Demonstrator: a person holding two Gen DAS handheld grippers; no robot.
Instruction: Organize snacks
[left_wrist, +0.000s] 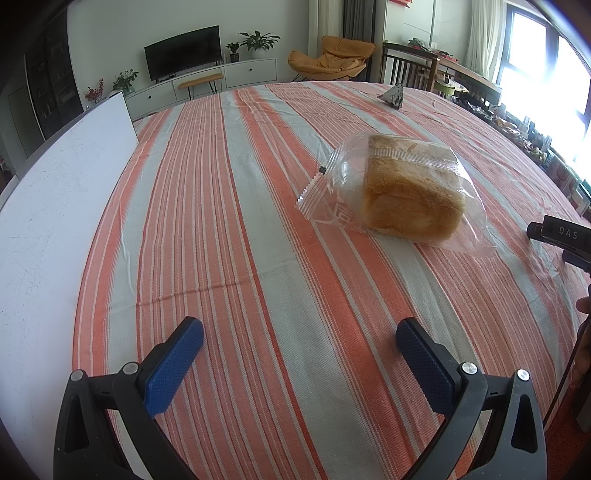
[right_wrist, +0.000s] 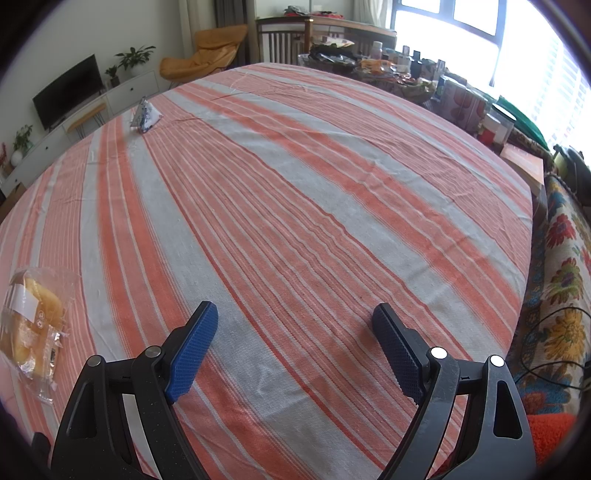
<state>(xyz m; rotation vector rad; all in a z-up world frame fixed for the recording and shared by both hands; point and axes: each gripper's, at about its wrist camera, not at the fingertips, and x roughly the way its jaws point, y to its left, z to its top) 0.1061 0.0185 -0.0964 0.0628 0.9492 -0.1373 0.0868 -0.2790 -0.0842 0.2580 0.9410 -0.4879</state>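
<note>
A loaf of bread in a clear plastic bag (left_wrist: 410, 192) lies on the striped tablecloth (left_wrist: 258, 221), ahead and to the right of my left gripper (left_wrist: 299, 332), which stands open over bare cloth with nothing between its blue pads. The same bagged bread (right_wrist: 33, 321) appears at the left edge of the right wrist view, well left of my right gripper (right_wrist: 295, 317), also open and empty. A small pyramid-shaped snack pack (left_wrist: 392, 95) sits near the far edge of the table; the right wrist view shows this pyramid pack (right_wrist: 144, 117) at the far left.
A white board (left_wrist: 55, 206) lies along the table's left side. Part of the other gripper (left_wrist: 561, 236) and a hand show at the right edge. Beyond the table's right side stands a cluttered shelf of jars and boxes (right_wrist: 461, 99) and a floral cover (right_wrist: 561, 266).
</note>
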